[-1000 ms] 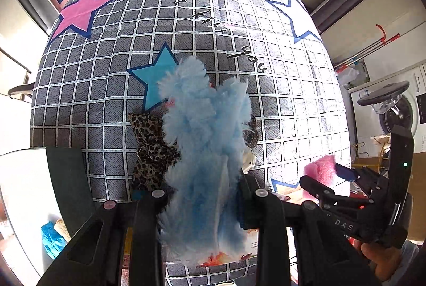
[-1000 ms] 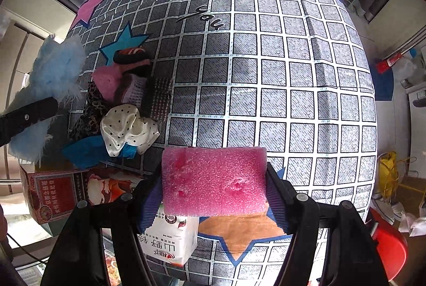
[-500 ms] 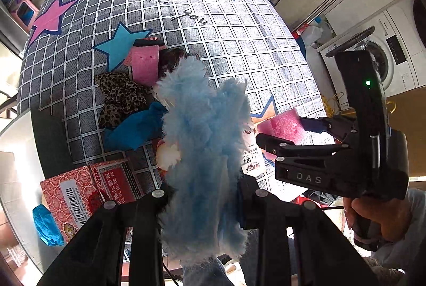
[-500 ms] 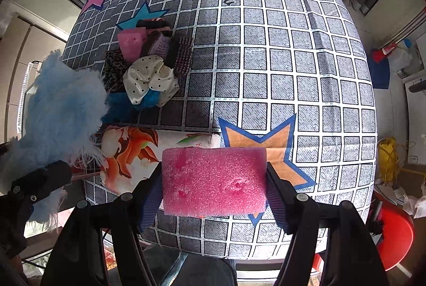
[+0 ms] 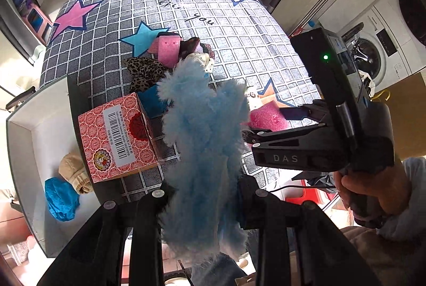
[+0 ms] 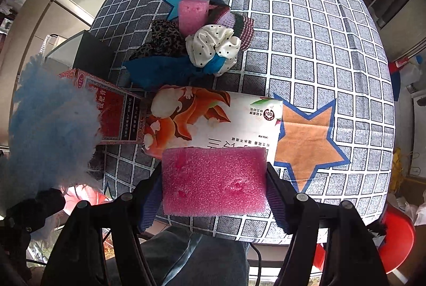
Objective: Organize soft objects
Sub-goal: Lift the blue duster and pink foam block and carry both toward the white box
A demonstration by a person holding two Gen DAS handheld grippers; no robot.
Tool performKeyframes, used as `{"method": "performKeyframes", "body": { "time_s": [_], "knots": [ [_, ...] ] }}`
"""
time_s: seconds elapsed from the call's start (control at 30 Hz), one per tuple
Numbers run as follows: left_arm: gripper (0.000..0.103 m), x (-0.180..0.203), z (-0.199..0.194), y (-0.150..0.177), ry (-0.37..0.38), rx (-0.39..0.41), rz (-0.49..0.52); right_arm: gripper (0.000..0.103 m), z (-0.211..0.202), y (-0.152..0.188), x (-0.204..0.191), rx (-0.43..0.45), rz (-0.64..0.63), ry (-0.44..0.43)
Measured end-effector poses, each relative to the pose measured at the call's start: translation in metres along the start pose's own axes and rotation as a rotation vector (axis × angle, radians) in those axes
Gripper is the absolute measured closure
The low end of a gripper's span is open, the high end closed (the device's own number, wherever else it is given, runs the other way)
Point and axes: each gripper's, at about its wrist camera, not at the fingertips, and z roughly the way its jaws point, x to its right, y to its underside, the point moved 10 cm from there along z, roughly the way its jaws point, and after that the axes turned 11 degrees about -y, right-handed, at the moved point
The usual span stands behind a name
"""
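Left gripper (image 5: 202, 195) was clamped on the blue fluffy piece (image 5: 205, 142) — the fur bulged out past both fingers and hung below them, so how much of the core was actually pinched couldn't be told. Right gripper (image 6: 214, 180) was closed across the short ends of the pink sponge (image 6: 214, 180), foam face toward the camera, held off the table above the near edge. Outward from there: the white printed carton (image 6: 213, 123) lay flat just beyond the sponge, the red box (image 5: 117, 136) stood left of it, and past both sat the pile of soft items (image 6: 197, 40) on the star-print tablecloth (image 6: 319, 46) — a second pink sponge, leopard fabric, polka-dot scrunchie, blue cloth, all touching. To the left of the table the white bin (image 5: 34, 131) already held a blue bundle (image 5: 61, 198) and a beige one (image 5: 74, 174); my read was that it was the drop target, not confirmed. Risks: the fluff blocked most of the left camera's view, so aiming over the bin rim would be half blind, and loose fur could snag on the fingers and drag the piece back out on release. The two grippers were close together in the left view — crossing toward the bin could clip one on the other or knock the red box. The sponge, compressed, could spring sideways on release.
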Motion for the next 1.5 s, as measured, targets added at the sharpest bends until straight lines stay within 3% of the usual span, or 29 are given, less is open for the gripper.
{"method": "performKeyframes", "body": {
  "time_s": [0.33,0.57,0.7,1.03,1.5],
  "knots": [
    [0.071,-0.051,-0.034,0.026,-0.061,0.088,-0.128,0.033,-0.007,0.000,-0.062,0.042,-0.089,-0.032],
    [0.071,-0.106,-0.051,0.044,-0.180,0.147,-0.266,0.033,-0.013,0.000,-0.112,0.061,-0.168,-0.068],
    [0.071,-0.132,-0.048,0.059,-0.236,0.132,-0.323,0.033,-0.014,-0.002,-0.143,0.064,-0.225,-0.084],
    [0.071,-0.171,-0.033,0.100,-0.282,0.067,-0.480,0.033,-0.007,-0.011,-0.217,0.032,-0.393,-0.122],
    [0.071,-0.195,-0.030,0.106,-0.313,0.081,-0.610,0.033,-0.005,-0.045,-0.286,-0.014,-0.524,-0.164]
  ]
}}
